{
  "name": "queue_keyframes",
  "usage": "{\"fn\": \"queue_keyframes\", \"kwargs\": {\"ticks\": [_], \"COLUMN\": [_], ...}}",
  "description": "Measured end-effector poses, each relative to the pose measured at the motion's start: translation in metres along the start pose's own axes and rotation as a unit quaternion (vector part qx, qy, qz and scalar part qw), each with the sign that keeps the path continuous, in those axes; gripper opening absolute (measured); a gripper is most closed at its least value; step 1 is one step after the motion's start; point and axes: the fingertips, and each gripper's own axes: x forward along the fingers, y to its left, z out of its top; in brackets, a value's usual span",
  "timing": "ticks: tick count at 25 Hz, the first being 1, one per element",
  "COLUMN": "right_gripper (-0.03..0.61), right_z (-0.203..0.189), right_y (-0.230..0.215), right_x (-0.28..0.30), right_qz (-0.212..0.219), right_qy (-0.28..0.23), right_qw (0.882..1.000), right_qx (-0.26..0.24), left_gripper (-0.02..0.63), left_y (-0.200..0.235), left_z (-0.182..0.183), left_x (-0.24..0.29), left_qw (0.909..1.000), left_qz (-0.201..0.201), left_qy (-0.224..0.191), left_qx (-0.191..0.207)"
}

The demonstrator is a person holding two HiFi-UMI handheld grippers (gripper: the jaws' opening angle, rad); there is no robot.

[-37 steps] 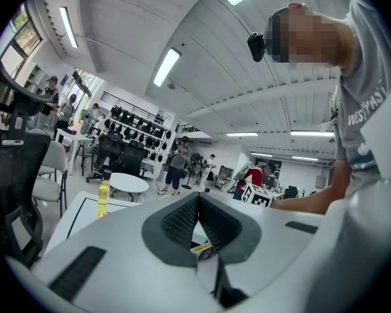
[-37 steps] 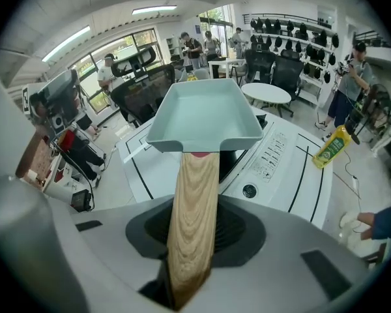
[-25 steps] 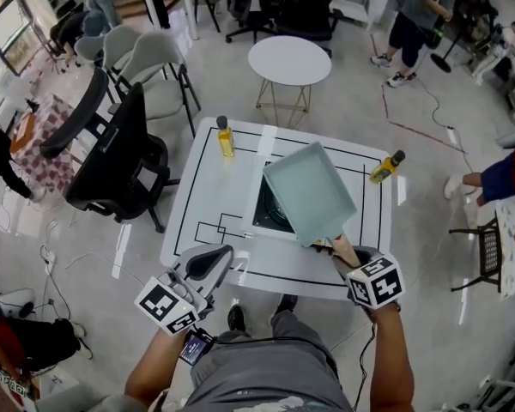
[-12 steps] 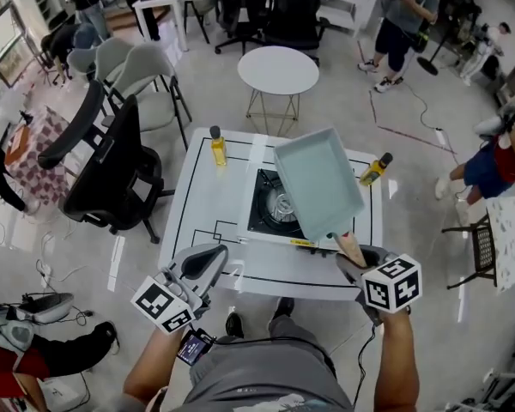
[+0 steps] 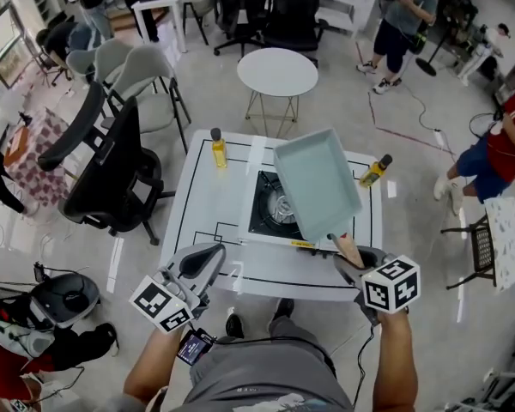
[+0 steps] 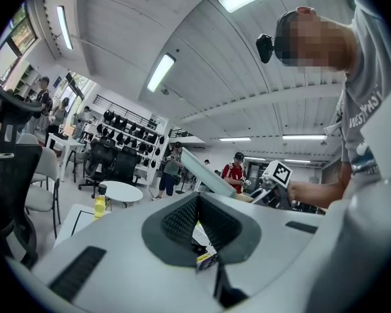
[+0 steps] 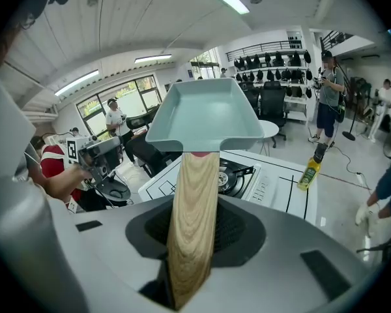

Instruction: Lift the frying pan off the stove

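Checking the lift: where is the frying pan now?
In the head view, the frying pan is held in the air over the stove's right side, its wooden handle in the right gripper's jaws.

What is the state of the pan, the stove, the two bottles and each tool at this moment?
frying pan: lifted, tilted, held in the air.
stove: burner bare, nothing on it.
left bottle: upright, capped.
right bottle: upright, capped.
left tool: shut, empty.
right tool: shut on the pan's wooden handle.
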Motion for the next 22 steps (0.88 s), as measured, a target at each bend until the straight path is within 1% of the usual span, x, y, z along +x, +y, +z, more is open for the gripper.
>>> {"fn": "queue_keyframes", "kwargs": {"ticks": [6, 22], "right_gripper": [0.112, 0.112], "right_z": [0.0042, 0.0027], "right_y": [-0.0025, -0.0022], "right_x": [-0.0014, 0.0041], "right_qz": [-0.01, -0.015], "right_qy": [0.001, 0.004], "right_qw": [1.0, 1.0], "right_qx": [-0.009, -0.011], "left_gripper": [-0.003, -0.003], "left_y": [0.0007, 0.0062], "left_z": [0.0036, 0.0025], "left_x": [0.0005, -0.003], "left_qw": [1.0, 1.0], "left_qz": [0.002, 0.003], "left_qy": [-0.002, -0.007], "left_qx": [-0.001, 0.0]}}
